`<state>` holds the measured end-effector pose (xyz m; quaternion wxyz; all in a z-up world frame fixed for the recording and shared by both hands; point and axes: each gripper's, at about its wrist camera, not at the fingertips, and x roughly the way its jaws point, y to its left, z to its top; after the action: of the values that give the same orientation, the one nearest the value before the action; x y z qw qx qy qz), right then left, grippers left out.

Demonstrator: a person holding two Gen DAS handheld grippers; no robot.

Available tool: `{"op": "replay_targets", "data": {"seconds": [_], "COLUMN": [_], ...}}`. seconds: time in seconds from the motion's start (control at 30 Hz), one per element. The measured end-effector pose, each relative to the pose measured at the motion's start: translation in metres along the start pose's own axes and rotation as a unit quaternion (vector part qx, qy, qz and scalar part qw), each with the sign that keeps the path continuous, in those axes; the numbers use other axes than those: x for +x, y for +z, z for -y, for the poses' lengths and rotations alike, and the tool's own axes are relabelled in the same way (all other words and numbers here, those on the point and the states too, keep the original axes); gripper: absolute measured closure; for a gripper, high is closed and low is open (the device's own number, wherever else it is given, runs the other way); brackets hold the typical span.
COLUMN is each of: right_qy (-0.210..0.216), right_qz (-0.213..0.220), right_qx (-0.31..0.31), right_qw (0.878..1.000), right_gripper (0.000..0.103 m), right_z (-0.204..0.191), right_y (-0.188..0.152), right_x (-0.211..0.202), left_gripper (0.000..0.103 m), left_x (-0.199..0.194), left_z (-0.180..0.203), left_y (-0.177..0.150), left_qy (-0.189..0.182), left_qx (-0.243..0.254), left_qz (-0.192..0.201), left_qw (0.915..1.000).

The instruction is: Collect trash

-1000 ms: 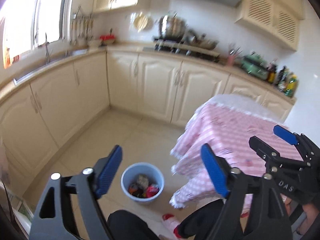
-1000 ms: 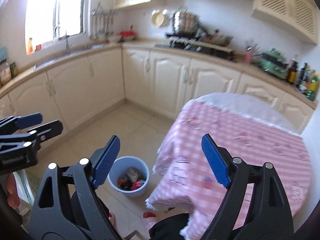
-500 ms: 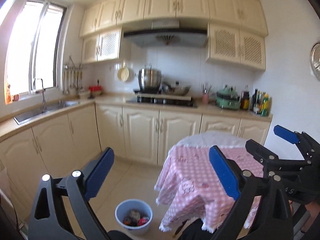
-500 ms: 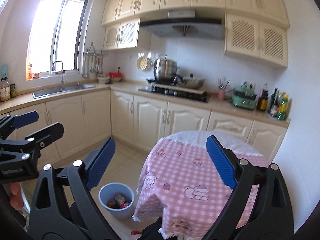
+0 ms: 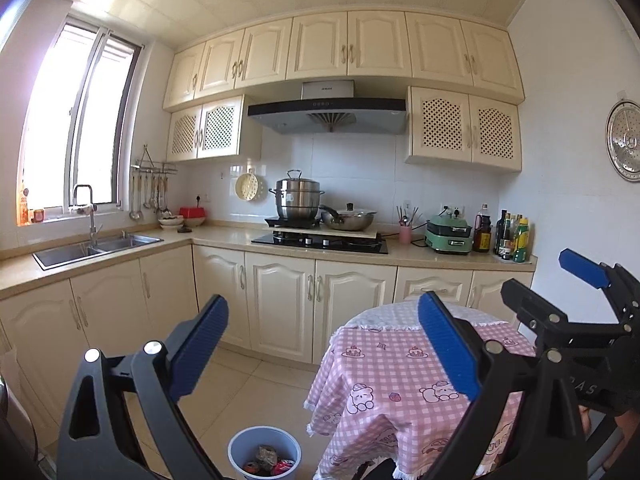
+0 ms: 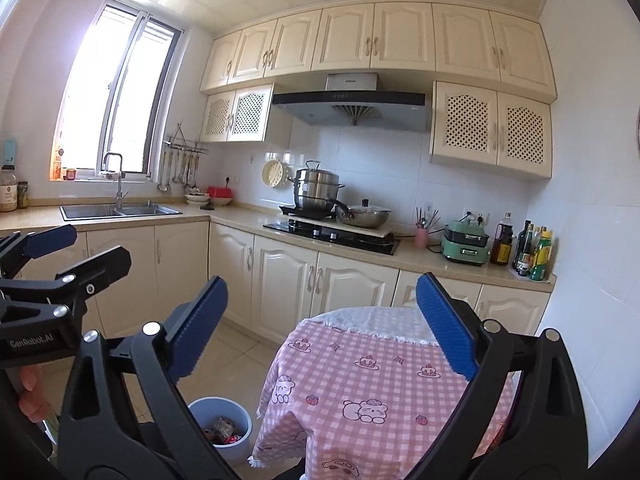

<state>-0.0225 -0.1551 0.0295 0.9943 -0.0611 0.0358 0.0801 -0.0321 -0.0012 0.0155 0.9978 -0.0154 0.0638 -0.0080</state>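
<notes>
A light blue trash bin (image 5: 264, 450) stands on the floor left of the table, with crumpled wrappers and cans (image 5: 266, 460) inside; it also shows in the right wrist view (image 6: 222, 424). My left gripper (image 5: 322, 344) is open and empty, held high above the bin. My right gripper (image 6: 322, 324) is open and empty, held over the near edge of the table. Each gripper shows at the edge of the other's view: the right one (image 5: 576, 292) and the left one (image 6: 68, 256).
A round table with a pink checked cloth (image 5: 392, 380) stands at the lower right, also in the right wrist view (image 6: 380, 372). Cream cabinets (image 5: 280, 304) line the walls, with a sink (image 5: 92, 248), a hob with pots (image 5: 320, 236) and bottles (image 5: 512, 240). The tiled floor (image 5: 236, 384) lies between them.
Both grippers have risen and tilted up: the view swung from the floor and bin to the whole kitchen wall. The bin now sits low in both views. Both stay open.
</notes>
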Motion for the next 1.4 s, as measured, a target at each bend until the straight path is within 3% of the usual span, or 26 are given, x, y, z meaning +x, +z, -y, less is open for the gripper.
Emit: {"op": "replay_targets", "data": {"seconds": [0.57,1.4], "right_qy": [-0.008,-0.01], "right_qz": [0.006,0.004], "right_qx": [0.003,0.004], "right_qw": [1.0,1.0], "right_gripper": [0.009,0.009], "right_z": [0.003,-0.001], "right_y": [0.001,0.0], "right_x": [-0.008,-0.011], "left_gripper": [0.009,0.009], "left_x": [-0.004,0.0], "left_z": [0.005,-0.006], "left_y": [-0.002,-0.002], "left_qy": [0.012,0.005], "left_qx": [0.008,0.007], "left_qz": [0.013,0.001], "left_qw": [0.9998,1.0]}}
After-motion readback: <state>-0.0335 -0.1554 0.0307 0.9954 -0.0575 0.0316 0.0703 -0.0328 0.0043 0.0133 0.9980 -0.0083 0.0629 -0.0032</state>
